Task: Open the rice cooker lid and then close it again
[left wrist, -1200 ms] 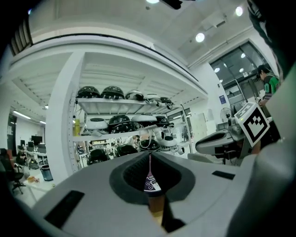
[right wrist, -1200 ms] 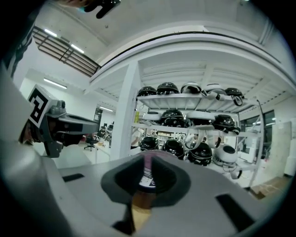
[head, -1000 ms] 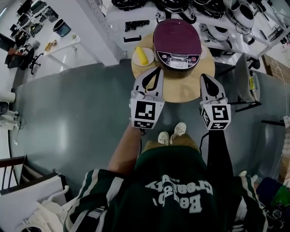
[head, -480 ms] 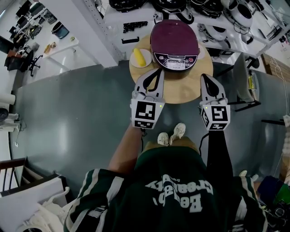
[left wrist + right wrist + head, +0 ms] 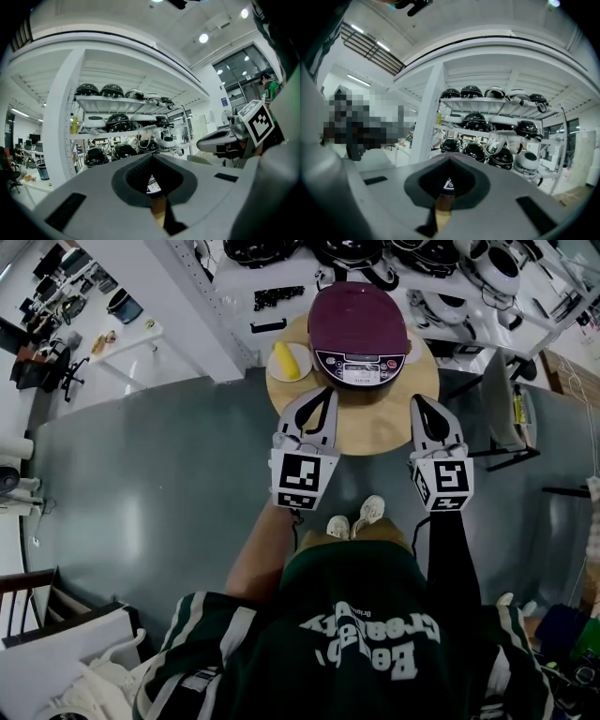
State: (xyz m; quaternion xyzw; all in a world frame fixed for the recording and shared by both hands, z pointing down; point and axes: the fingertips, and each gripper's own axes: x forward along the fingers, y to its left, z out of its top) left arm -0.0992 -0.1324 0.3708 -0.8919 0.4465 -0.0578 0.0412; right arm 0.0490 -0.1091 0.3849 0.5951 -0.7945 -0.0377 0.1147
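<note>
A person wearing a dark green jersey is standing at a round wooden table [image 5: 386, 423], facing a maroon rice cooker [image 5: 361, 329]. The lid [image 5: 359, 315] is lying flat and shut on the cooker's body, and the silver control panel [image 5: 361, 367] is facing the person. A shut lid is fitting two stages alike: one where it is yet to be raised, and one where it is down again.

Both tools are pointing at the cooker from its panel side. The left gripper [image 5: 325, 392] is hovering just off the cooker's front left corner with its jaws pressed together on nothing. The right gripper [image 5: 419, 401] is hanging off the front right corner, likewise closed and empty. The cooker is sitting ahead of both tips and between them. Its long axis is running straight away from the person, so any hinge is probably sitting on the far side, out of sight.

By the head view, the left tip is looking slightly nearer the cooker than the right, though neither is touching it. No latch or release is showing clearly at this size.

A white plate [image 5: 278, 367] bearing a yellow item [image 5: 288, 360] is resting just left of the cooker. Shelves [image 5: 441, 277] of further cookers are standing behind it.
</note>
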